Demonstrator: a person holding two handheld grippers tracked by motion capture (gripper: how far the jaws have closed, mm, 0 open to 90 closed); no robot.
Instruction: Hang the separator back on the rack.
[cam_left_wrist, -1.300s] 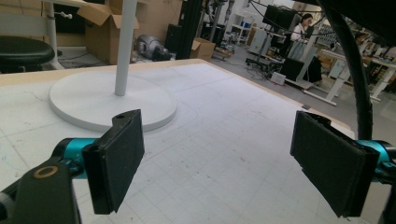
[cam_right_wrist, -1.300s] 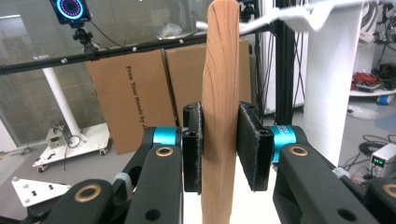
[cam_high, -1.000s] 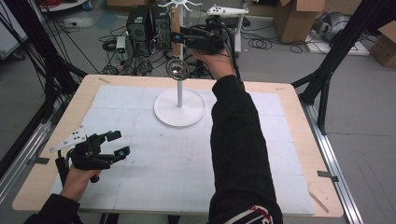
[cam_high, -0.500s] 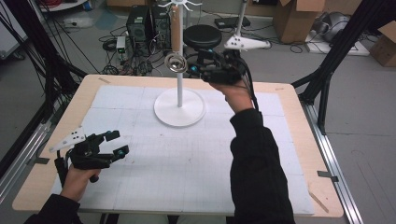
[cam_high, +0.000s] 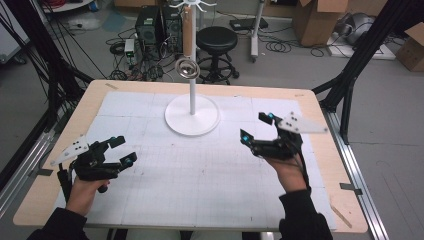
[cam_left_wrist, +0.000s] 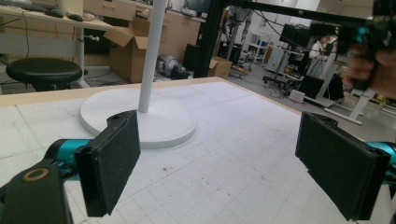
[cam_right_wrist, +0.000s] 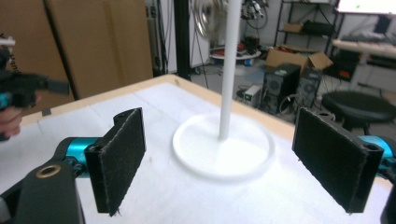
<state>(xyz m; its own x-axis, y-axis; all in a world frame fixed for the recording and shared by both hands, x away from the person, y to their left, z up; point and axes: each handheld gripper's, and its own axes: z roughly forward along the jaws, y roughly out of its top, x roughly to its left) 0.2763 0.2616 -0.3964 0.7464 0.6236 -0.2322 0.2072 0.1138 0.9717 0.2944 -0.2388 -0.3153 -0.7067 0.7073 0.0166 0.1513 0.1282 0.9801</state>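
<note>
Both pairs of jaws stand wide with nothing between the pads; those of the right gripper (cam_high: 257, 127) have just been opening. It hovers over the white mat at right of centre in the high view, while the left gripper (cam_high: 123, 150) sits low at lower left. Between them, higher in the frame, the white stand (cam_high: 192, 114) rises from its round base, and a shiny metal strainer (cam_high: 187, 69) hangs on the pole near the top centre
</note>
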